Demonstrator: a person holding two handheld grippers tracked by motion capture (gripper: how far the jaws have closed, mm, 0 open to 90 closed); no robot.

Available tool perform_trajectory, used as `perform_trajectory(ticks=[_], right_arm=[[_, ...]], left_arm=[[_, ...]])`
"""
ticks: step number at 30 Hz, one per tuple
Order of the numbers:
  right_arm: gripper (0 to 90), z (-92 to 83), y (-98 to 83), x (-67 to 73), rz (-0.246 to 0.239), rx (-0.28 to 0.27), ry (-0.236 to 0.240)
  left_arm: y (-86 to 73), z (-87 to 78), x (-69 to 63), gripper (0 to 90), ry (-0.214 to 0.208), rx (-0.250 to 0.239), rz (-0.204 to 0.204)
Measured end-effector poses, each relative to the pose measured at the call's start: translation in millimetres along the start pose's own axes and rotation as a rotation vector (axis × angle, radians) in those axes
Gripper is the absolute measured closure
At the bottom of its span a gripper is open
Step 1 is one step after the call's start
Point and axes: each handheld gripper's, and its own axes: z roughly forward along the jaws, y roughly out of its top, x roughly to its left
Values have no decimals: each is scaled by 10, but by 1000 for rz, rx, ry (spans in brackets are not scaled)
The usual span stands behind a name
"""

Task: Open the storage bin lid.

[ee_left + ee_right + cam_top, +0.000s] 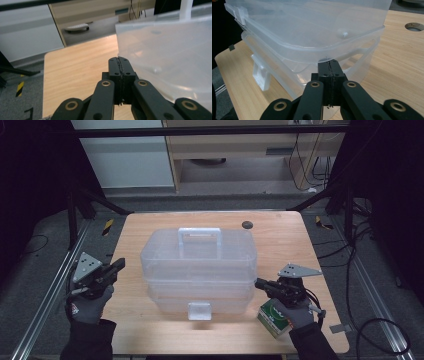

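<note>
A clear plastic storage box (200,265) with a carry handle (200,238) and a front latch (199,311) stands in the middle of the wooden table (150,330). My left gripper (120,264) hovers at the box's left side, shut with nothing between its fingers; in the left gripper view its tips (119,60) point past the box wall (170,55). My right gripper (259,283) is shut and empty at the box's right end, its tips (330,62) close to the lid rim (317,50). Whether they touch I cannot tell.
A green and white carton (274,318) lies on the table under my right hand. A round hole (247,224) sits in the table's far right part. Metal rails run along both sides, and cables lie on the floor to the right.
</note>
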Motion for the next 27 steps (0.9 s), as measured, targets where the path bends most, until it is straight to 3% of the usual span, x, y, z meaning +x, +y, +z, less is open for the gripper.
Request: perform_trajectory(ticks=[6,16,22,27], right_arm=[[900,2,-3,0,-3,0,1],[900,14,-9,4,-6,7,-1],[900,18,-12,2,-7,9,0],[900,22,-12,3,-8,5,-2]], left_arm=[[-162,58,-38,895,-18,62,15],[-268,230,-226,894,-115,143,92],[-262,249,-302,894,-167,140,103],[-240,224,-312,894,-202,116,87]])
